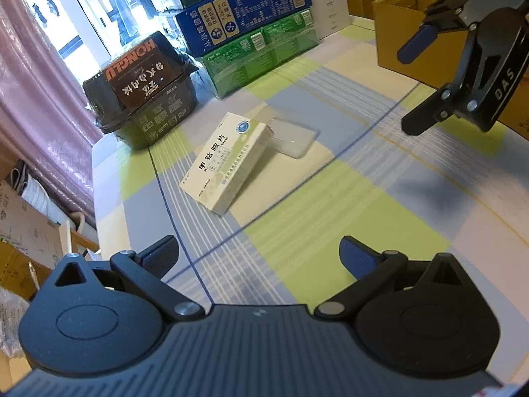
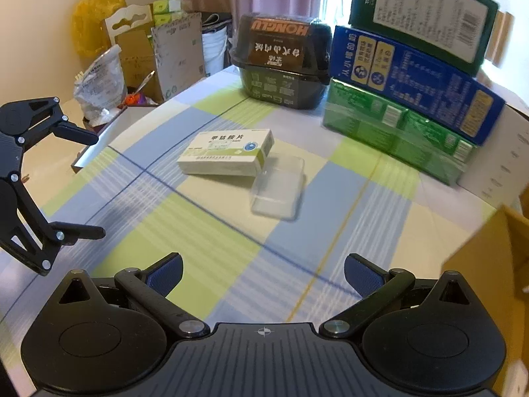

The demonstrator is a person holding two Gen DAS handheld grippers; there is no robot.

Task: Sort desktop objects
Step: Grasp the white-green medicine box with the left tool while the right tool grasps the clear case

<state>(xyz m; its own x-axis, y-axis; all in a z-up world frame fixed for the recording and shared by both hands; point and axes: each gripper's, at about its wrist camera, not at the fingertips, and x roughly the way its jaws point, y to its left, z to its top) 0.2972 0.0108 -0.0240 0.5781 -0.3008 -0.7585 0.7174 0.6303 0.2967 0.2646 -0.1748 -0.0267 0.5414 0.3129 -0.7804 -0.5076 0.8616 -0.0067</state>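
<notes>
A checked tablecloth (image 2: pixel 205 231) of pale green, blue-grey and cream squares with thin blue and yellow lines covers the table and fills most of both views. In the upper right of the right wrist view stands a stack of cartons: a dark green box (image 2: pixel 426 10) on top with a white label and barcode too small to read, a blue carton (image 2: pixel 413 82) under it with yellow panels of Chinese print, and a green shrink-wrapped pack (image 2: pixel 393 132) at the bottom. A brown cardboard box (image 1: pixel 410 29) sits in the upper right of the left wrist view, open at the top. Just left of the stack is a black plastic food tub (image 2: pixel 281 63) whose brown label reads "HONGLU" upside down above white Chinese characters. Near the centre of both views lies the white and pale green medicine box (image 2: pixel 228 152), printed in Chinese characters, with a round blue emblem at one end; it touches and partly overlaps a small clear plastic case (image 2: pixel 281 185) lying flat on the cloth. The left gripper (image 1: pixel 259 254) at the bottom of its own view has its fingers spread wide with nothing between them. The right gripper (image 2: pixel 263 271) is likewise spread and empty; seen from the left wrist view its body bears the letters "DAS".
</notes>
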